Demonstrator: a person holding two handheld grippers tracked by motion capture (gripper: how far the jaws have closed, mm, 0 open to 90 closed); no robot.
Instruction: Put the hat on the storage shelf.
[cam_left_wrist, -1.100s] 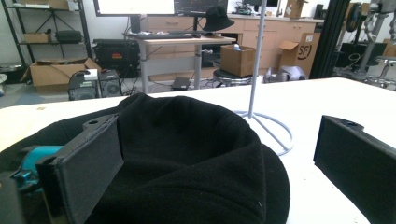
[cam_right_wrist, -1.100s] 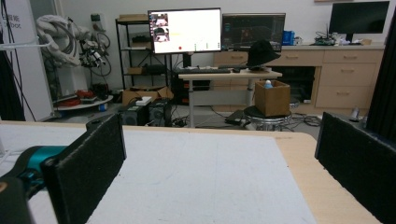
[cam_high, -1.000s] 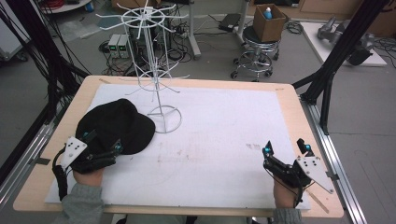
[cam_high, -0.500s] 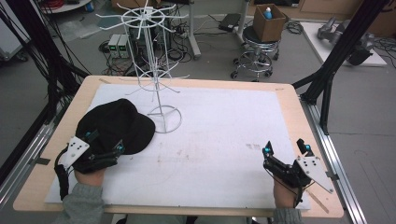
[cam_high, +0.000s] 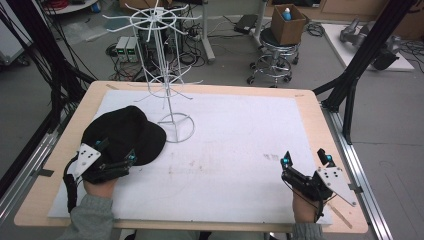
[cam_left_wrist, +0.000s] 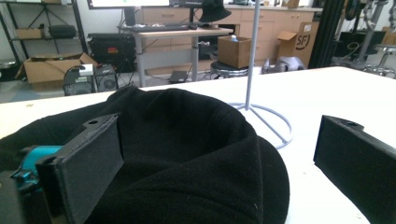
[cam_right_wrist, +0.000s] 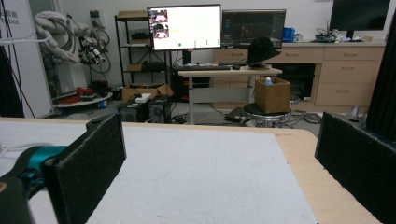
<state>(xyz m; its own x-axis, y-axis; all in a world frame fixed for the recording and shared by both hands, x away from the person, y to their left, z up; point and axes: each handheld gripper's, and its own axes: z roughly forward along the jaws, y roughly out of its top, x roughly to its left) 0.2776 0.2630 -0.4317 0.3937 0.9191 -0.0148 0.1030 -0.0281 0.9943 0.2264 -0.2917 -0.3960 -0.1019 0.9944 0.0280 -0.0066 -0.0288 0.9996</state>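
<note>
A black hat (cam_high: 122, 132) lies on the white mat at the left, beside the round foot of a white wire rack (cam_high: 175, 127). My left gripper (cam_high: 117, 150) is at the hat's near edge, jaws open. In the left gripper view the hat (cam_left_wrist: 187, 154) spreads between and ahead of the wide-apart jaws of the left gripper (cam_left_wrist: 219, 135), and the rack's pole (cam_left_wrist: 252, 51) rises behind it. My right gripper (cam_high: 304, 158) rests open near the mat's front right. In the right gripper view the right gripper (cam_right_wrist: 219, 140) holds nothing, with bare mat ahead.
The white mat (cam_high: 240, 135) covers most of the wooden table (cam_high: 310, 100). The rack's wire arms (cam_high: 155, 20) spread out high over the table's back left. Black frame struts (cam_high: 360, 60) stand off the right rear corner. A stool carrying a cardboard box (cam_high: 287, 25) stands on the floor beyond.
My left gripper has edged slightly to the right along the hat's near edge. The right gripper and the hat have not moved.
</note>
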